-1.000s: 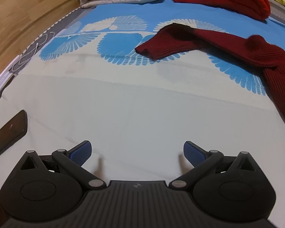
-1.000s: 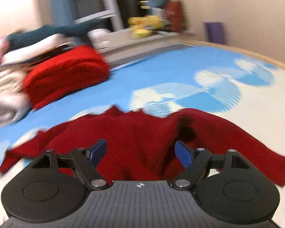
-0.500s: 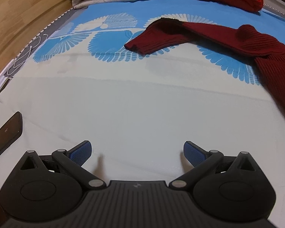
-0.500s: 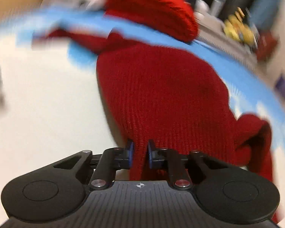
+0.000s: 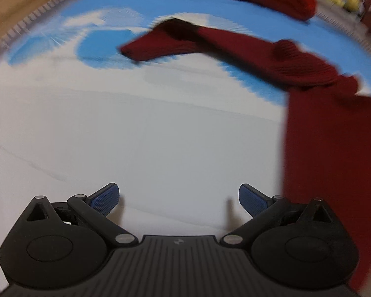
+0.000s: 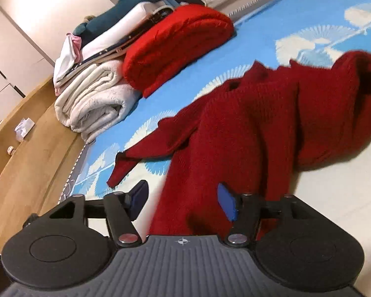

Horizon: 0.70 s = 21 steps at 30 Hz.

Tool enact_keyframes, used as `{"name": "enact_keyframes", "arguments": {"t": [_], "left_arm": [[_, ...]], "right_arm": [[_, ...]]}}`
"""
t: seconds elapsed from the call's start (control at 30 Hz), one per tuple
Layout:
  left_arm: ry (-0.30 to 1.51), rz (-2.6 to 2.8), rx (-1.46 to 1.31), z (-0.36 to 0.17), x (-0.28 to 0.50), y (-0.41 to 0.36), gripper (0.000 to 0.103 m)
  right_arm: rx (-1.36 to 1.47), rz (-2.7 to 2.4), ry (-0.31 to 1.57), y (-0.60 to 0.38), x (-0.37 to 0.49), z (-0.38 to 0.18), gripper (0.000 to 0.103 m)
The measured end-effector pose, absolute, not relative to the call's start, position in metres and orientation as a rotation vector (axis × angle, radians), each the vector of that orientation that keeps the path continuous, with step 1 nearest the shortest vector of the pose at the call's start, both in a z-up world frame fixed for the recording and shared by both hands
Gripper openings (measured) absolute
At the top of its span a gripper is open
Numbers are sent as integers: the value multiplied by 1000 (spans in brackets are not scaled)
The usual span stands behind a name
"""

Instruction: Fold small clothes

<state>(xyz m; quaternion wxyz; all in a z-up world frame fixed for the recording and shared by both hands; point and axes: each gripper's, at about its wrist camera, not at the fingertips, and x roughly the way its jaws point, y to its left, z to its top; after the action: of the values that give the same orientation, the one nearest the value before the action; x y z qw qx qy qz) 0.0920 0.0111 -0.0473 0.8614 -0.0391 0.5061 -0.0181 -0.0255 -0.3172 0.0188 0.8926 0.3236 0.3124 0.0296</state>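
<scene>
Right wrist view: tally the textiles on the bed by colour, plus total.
Dark red knit sweater, spread unfolded: 1
Bright red folded knit: 1
Cream folded fleece blanket: 1
White folded garment: 1
Dark teal garment atop the pile: 1
Total: 5

My matt black plastic tongs [image 6: 183, 198]; coarse ribbed dark red knit sweater [image 6: 247, 128]; smooth blue-and-white printed sheet [image 5: 148, 128].

The right gripper [image 6: 183, 199], its jaws just opened apart, hangs over the dark red sweater [image 6: 247, 133] on the bed [image 6: 259, 32], whose hem lies between unpressing fingers [image 6: 226, 204].
</scene>
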Motion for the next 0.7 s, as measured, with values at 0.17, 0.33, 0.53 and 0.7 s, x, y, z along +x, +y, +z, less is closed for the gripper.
{"name": "enact_keyframes", "arguments": {"t": [0.17, 0.33, 0.53, 0.7], "left_arm": [[1117, -175, -153, -54, 88, -4, 103], [1209, -303, -121, -65, 72, -29, 103], [1187, -379, -49, -67, 48, -51, 103], [1222, -479, -150, -62, 46, -51, 103]], "right_arm": [[611, 6, 668, -314, -28, 10, 72], [552, -23, 732, -311, -30, -3, 72], [480, -45, 786, -301, -24, -12, 73], [462, -135, 856, -310, -28, -23, 74]]}}
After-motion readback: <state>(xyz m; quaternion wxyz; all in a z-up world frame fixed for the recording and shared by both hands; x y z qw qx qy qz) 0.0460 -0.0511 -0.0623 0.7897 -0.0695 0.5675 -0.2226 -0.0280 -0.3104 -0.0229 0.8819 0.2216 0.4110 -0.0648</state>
